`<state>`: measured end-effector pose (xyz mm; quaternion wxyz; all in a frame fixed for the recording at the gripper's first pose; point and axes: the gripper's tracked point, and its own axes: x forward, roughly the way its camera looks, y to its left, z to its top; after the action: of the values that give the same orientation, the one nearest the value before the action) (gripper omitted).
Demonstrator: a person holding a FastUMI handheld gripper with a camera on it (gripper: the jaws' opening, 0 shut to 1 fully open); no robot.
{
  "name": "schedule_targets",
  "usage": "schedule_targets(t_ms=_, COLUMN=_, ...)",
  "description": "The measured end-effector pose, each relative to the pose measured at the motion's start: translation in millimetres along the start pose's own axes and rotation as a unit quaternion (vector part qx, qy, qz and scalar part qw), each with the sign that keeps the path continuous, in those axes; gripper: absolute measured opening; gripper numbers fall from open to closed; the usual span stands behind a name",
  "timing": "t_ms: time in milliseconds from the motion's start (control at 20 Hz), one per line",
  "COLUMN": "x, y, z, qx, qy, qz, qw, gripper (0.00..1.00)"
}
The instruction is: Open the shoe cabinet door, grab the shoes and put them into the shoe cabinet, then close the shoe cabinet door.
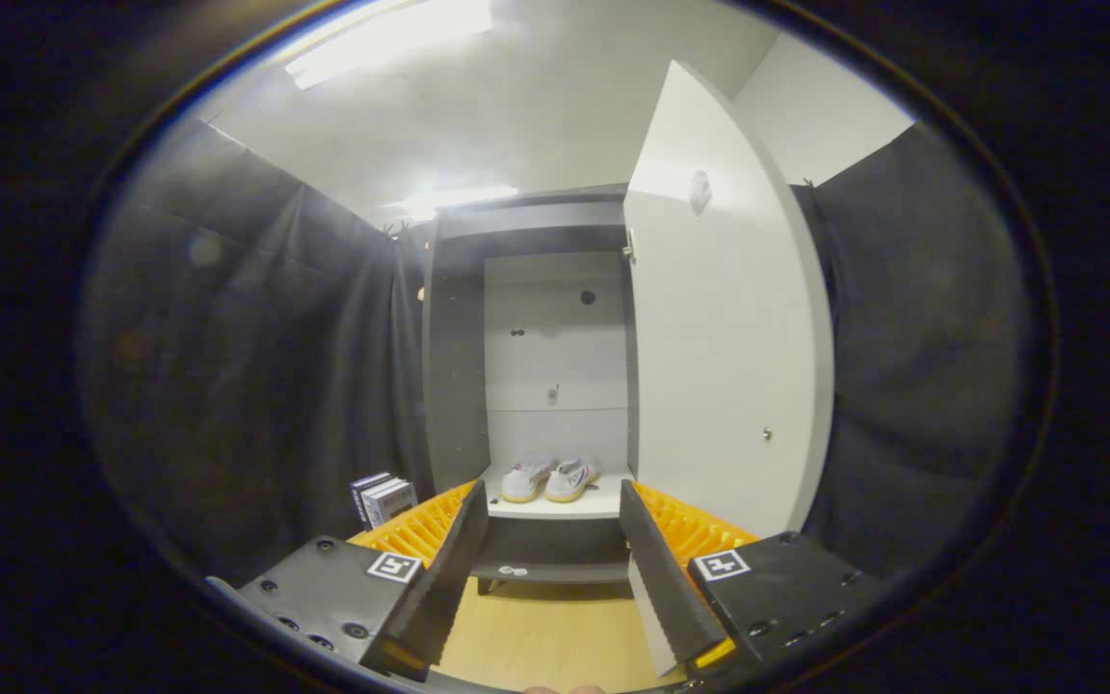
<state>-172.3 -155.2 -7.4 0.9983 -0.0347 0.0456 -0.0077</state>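
The shoe cabinet [459, 366] stands straight ahead with its white door [728, 357] swung wide to the right. A small knob [767, 434] shows on the door's lower part. A pair of white shoes [549, 479] sits side by side on the cabinet's bottom shelf [603, 503], beyond my fingers. My gripper [551, 540] is open with nothing between its fingers, held back from the cabinet and aimed at the shelf's front edge.
A few books or boxes [382, 496] stand on the floor left of the cabinet. Black cloth [247, 386] walls the booth on both sides. Light wooden floor [545, 627] runs from under the fingers to the cabinet's base.
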Motion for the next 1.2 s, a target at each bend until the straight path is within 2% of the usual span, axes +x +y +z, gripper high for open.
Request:
schedule_targets(t_ms=250, x=-21.8, y=-57.3, z=11.9, qx=-0.002, qy=-0.013, qz=-0.075, qw=0.997, gripper=0.87)
schedule_targets(t_ms=450, x=-43.8, y=-116.7, z=26.1, qx=-0.002, qy=-0.028, qz=-0.145, qw=0.989, gripper=0.87)
schedule_targets(t_ms=650, x=-49.2, y=-162.4, z=26.7, qx=-0.002, qy=-0.031, qz=-0.191, qw=0.981, gripper=0.87)
schedule_targets(t_ms=850, x=-34.1, y=-186.0, z=17.9, qx=0.005, qy=-0.018, qz=-0.195, qw=0.981, gripper=0.88)
schedule_targets(t_ms=1200, x=-3.4, y=-185.9, z=-2.4, qx=0.005, qy=0.018, qz=-0.154, qw=0.988, gripper=0.91)
